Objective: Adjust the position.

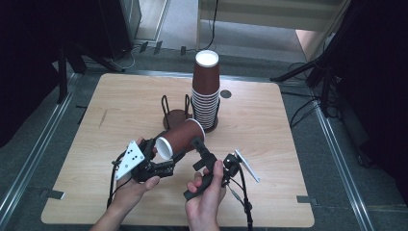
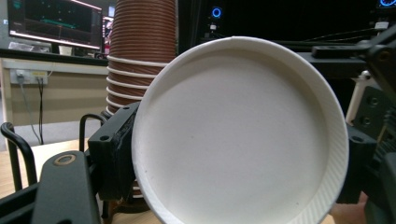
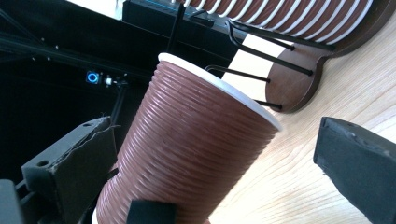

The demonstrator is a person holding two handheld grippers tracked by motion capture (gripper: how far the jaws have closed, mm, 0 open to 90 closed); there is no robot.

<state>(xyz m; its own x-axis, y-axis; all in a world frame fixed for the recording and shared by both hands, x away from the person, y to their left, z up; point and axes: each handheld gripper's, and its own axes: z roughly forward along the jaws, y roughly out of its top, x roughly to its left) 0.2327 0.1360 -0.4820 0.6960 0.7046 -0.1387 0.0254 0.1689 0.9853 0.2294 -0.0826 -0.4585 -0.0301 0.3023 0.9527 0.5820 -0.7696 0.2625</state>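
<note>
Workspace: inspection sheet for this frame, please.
Surface: light wooden table, bare around the work.
Job's things: single brown cup held on its side above the table, its white base toward the left gripper; stack of brown cups upside down on the wire holder, whose other slot is empty.
Clutter: nothing seen.
Grippers: left gripper at the cup's base end, grip cannot be told; right gripper open beside the cup's wall.
Cables: gripper cable trailing off the near edge.
Surroundings: grey floor, dark stands, floor cables.
</note>
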